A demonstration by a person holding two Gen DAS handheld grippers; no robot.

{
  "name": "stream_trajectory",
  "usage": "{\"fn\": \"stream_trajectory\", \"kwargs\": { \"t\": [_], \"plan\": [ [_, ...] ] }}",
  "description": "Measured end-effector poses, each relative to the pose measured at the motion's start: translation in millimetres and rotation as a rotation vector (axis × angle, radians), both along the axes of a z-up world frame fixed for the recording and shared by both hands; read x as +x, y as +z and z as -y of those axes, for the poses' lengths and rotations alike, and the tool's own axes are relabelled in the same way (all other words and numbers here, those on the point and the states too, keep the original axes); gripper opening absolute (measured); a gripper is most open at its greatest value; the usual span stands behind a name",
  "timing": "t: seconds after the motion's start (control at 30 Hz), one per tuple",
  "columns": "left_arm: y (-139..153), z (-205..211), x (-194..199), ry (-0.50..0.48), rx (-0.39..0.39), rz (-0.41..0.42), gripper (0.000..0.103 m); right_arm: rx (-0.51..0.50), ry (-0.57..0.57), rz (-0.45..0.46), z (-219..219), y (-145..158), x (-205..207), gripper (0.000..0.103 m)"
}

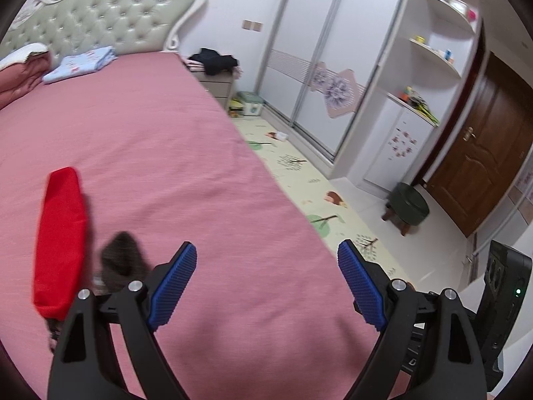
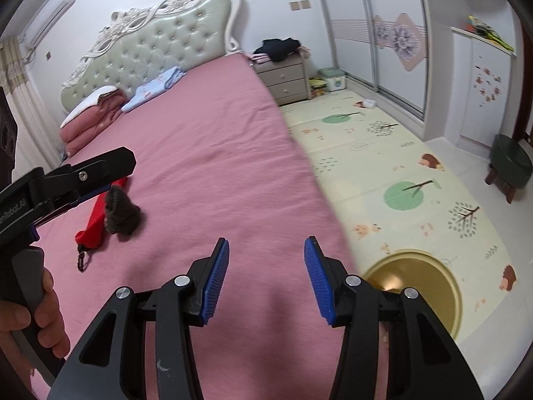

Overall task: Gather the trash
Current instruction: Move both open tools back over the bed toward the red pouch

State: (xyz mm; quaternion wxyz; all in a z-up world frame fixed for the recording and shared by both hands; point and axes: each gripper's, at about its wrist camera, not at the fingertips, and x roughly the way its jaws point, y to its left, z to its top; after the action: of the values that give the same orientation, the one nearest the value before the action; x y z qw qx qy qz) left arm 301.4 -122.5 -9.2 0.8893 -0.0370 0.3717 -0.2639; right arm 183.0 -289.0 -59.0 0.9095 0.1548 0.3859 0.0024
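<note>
Bed (image 2: pixel 200 153): red pouch (image 1: pixel 60 233), grey wad (image 2: pixel 121 215) touching. Bin (image 2: pixel 423 286) on floor beside bed. Left gripper (image 1: pixel 266 276) jaws wide, right gripper (image 2: pixel 266 276) jaws narrower, both empty. Risk: snagging sheet; taking pouch as trash.

red pouch (image 2: pixel 96 215) | flat on bed | grey wad (image 2: pixel 120 213) touching

A pink-sheeted bed (image 2: pixel 206 140) with tufted headboard (image 2: pixel 160 43) faces sliding wardrobes (image 1: pixel 319 66); a play mat (image 2: pixel 399 173) covers the pale floor beside a brown door (image 1: pixel 479 153).
</note>
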Motion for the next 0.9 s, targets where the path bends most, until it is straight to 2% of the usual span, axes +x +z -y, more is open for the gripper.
{"fn": "stream_trajectory", "kwargs": {
  "t": [0.33, 0.9],
  "plan": [
    [-2.2, -67.0, 28.0, 0.094, 0.047, 0.02, 0.088, -0.003, 0.097, 0.016, -66.7, -2.3, 39.8, 0.047],
    [-29.6, -155.8, 57.6, 0.231, 0.046, -0.026, 0.094, -0.006, 0.153, 0.011, -134.1, -9.1, 81.9, 0.056]
  ]
}}
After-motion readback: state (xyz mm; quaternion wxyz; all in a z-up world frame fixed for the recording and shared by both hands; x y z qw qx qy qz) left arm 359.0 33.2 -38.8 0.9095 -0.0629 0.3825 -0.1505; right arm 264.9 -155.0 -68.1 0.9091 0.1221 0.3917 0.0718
